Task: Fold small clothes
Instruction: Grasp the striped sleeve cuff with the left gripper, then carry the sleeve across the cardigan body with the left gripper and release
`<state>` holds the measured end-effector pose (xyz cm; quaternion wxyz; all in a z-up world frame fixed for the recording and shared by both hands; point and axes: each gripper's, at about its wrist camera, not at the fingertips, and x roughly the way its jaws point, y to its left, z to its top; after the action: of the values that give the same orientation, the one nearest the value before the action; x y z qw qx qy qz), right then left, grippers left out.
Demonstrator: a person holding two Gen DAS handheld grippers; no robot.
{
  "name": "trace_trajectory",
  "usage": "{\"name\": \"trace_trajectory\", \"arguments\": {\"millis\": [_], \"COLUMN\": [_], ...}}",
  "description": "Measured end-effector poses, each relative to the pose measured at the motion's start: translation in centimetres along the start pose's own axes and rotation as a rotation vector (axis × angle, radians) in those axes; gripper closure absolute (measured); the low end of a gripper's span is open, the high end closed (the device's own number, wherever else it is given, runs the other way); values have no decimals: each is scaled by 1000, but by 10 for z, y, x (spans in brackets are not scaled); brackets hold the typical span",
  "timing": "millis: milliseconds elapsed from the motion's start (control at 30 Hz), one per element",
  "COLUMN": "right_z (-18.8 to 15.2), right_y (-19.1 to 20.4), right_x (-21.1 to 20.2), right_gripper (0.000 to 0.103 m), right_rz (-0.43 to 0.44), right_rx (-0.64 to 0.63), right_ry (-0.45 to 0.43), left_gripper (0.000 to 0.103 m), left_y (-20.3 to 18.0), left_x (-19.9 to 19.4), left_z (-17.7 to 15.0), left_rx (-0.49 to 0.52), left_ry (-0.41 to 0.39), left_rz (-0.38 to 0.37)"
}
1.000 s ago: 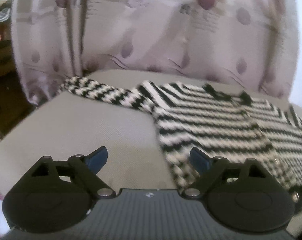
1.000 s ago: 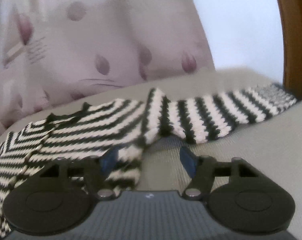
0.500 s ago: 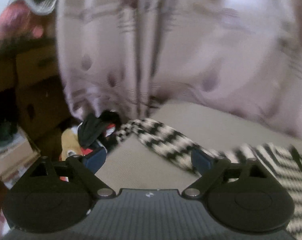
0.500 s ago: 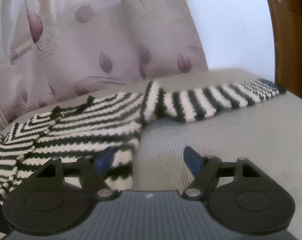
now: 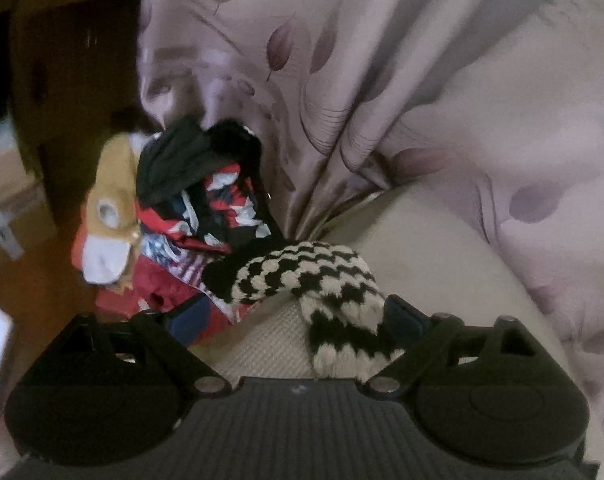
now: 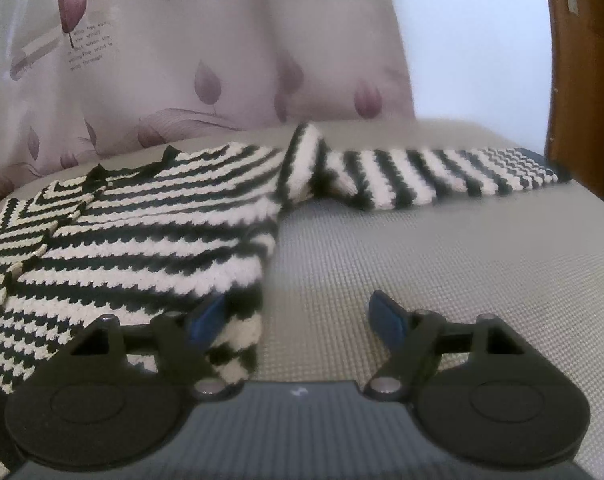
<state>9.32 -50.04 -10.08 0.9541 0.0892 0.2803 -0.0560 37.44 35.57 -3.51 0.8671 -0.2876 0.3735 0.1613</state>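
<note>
Sweater sleeve (image 5: 322, 280) now between left jaws

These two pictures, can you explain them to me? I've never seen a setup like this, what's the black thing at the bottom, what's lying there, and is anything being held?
The black shape at the bottom of each picture is a hand-held gripper with two blue-tipped fingers; a person carries one in each hand, and a wide-angle camera on each looks forward along them.

One picture comes from the left gripper, the other from the right gripper.

On the grey cushioned surface lies a black-and-white striped knitted sweater, spread flat with one sleeve stretched out. The left view shows its other sleeve hanging over the edge, above a pile of colourful clothes. A leaf-patterned curtain hangs behind.

Nothing is held: the left fingers stand open around that sleeve, and the right ones are opening, over the sweater's edge.
</note>
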Motion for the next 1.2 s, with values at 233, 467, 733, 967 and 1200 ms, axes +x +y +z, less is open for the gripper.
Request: {"name": "trace_trajectory", "arguments": {"millis": [233, 467, 733, 967, 1200], "right_z": [2, 3, 1, 2, 1], "right_y": [0, -5, -8, -14, -13], "right_x": [4, 4, 0, -2, -2], "right_gripper": [22, 21, 21, 21, 16], "right_rz": [-6, 7, 35, 76, 93], "right_rx": [-26, -29, -7, 22, 15], "right_ry": [9, 9, -12, -16, -11], "left_gripper": [91, 92, 89, 23, 22], "left_y": [-2, -13, 4, 61, 75], "left_x": [10, -75, -195, -244, -224], "left_z": [-1, -11, -77, -149, -118], "left_rx": [-63, -111, -142, -157, -31], "left_ry": [-37, -253, -372, -424, -361], "left_rz": [-59, -77, -33, 131, 178]}}
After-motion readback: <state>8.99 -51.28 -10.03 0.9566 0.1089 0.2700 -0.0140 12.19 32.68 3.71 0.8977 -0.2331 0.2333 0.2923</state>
